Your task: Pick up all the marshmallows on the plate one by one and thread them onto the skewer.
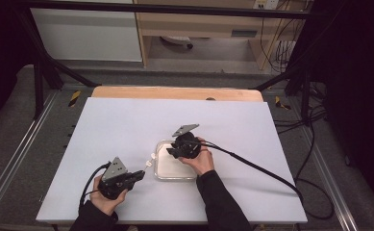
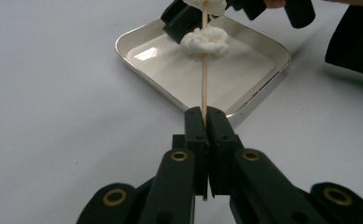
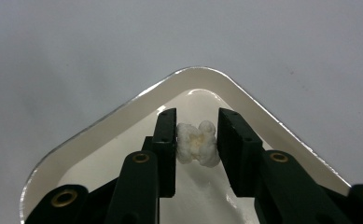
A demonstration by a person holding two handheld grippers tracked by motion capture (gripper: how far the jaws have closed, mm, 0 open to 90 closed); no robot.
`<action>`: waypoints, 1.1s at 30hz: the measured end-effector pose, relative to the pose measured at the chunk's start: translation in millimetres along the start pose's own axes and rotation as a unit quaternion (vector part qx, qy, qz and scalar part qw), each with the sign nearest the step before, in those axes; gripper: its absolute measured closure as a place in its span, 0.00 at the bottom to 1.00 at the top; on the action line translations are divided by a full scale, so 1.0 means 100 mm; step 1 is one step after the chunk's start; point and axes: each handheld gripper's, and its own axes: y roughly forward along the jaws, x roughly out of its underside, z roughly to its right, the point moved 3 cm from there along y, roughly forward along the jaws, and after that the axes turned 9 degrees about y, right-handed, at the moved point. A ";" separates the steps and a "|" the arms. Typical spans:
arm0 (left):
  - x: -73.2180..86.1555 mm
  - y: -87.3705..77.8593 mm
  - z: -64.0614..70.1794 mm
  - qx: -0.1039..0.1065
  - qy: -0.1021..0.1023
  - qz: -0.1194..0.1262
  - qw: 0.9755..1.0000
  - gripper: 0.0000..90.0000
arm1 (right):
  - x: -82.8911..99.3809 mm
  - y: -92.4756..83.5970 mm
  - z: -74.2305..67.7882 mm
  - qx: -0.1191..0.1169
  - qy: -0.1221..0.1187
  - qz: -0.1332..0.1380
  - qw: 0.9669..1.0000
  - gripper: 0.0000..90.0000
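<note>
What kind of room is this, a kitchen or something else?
Probably a lab or workshop, not a kitchen: a white table inside a black metal frame, cables hanging at the back, and a wooden cabinet behind.

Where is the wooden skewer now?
In the left gripper view, the wooden skewer is clamped by the left gripper, reaching over the white tray.

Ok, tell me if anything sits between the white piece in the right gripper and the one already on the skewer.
Nothing visible does: only a short bare stretch of skewer separates the held piece from the threaded piece above the tray.
</note>
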 end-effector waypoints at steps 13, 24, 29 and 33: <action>-0.02 0.01 0.04 0.005 0.006 0.003 1.000 0.98 | 0.00 -0.47 0.01 -0.047 0.036 0.045 0.997 0.78; -0.03 0.04 0.09 0.012 0.013 0.001 1.000 0.98 | 0.09 -0.85 0.03 -0.097 0.070 0.096 0.988 0.79; -0.04 0.05 0.11 0.017 0.017 0.003 1.000 0.98 | 0.09 -0.98 0.01 -0.125 0.081 0.115 0.982 0.79; -0.05 0.06 0.13 0.020 0.021 0.003 1.000 0.98 | 0.06 -1.07 -0.01 -0.148 0.089 0.132 0.976 0.79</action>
